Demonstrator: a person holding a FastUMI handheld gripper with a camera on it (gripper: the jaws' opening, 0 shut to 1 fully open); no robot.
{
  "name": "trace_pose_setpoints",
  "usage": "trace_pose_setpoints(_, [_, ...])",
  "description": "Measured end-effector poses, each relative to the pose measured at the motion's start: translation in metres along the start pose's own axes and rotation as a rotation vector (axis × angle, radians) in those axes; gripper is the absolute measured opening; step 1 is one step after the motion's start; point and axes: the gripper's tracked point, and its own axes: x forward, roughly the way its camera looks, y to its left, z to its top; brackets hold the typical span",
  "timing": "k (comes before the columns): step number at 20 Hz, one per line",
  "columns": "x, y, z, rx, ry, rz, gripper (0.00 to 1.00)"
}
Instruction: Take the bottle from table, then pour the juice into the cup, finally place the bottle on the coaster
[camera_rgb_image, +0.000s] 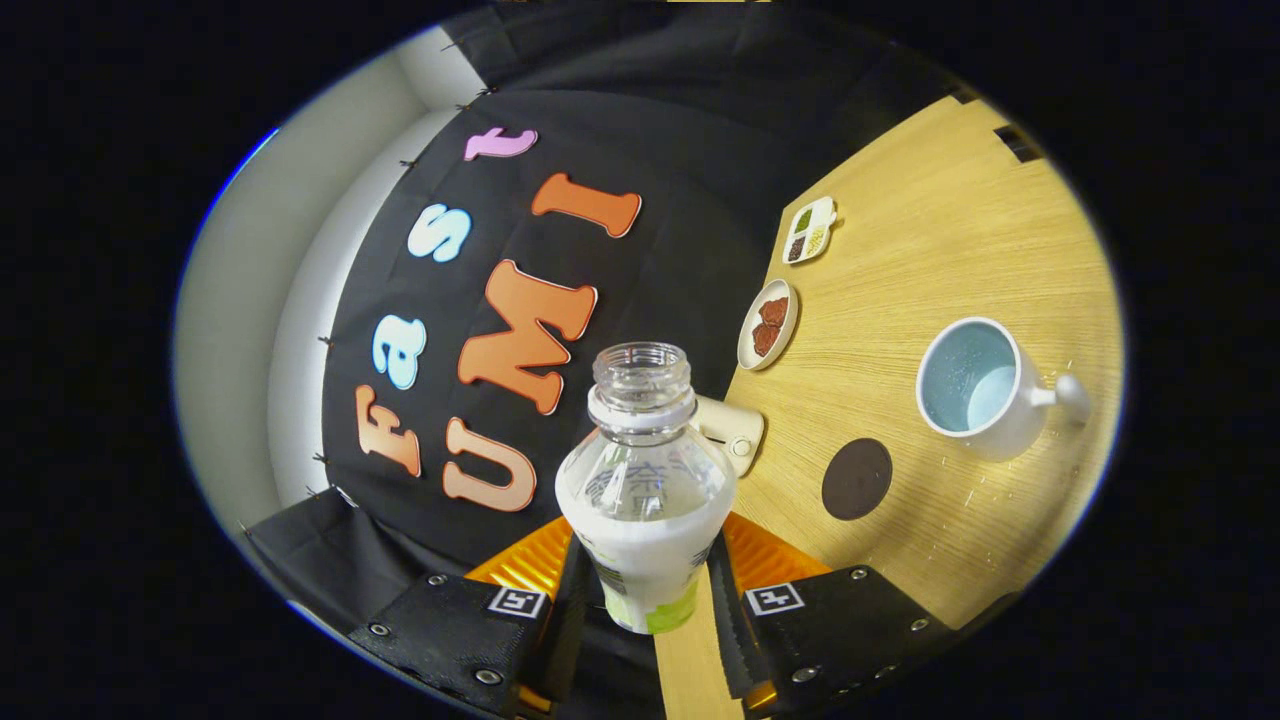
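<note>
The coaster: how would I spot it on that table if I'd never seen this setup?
Start at the wooden table and find the white cup. The coaster lies flat on the wood between that cup and the bottle gripped in the gripper. It is a plain dark disc, unlike the pale dishes of food beyond it.

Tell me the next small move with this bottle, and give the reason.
Probably carry the bottle toward the dark round coaster and level it out. The gripper is shut on the uncapped bottle, the view is rolled, and the white cup seems to hold liquid already, so pouring looks done.
</note>
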Motion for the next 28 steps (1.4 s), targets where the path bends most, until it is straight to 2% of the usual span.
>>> trace_pose_setpoints(11, [0.008, -0.001, 0.007, 0.249, -0.002, 0.023, 0.58])
trace_pose_setpoints(28, [0.021, -0.015, 0.008, 0.450, 0.018, 0.008, 0.58])
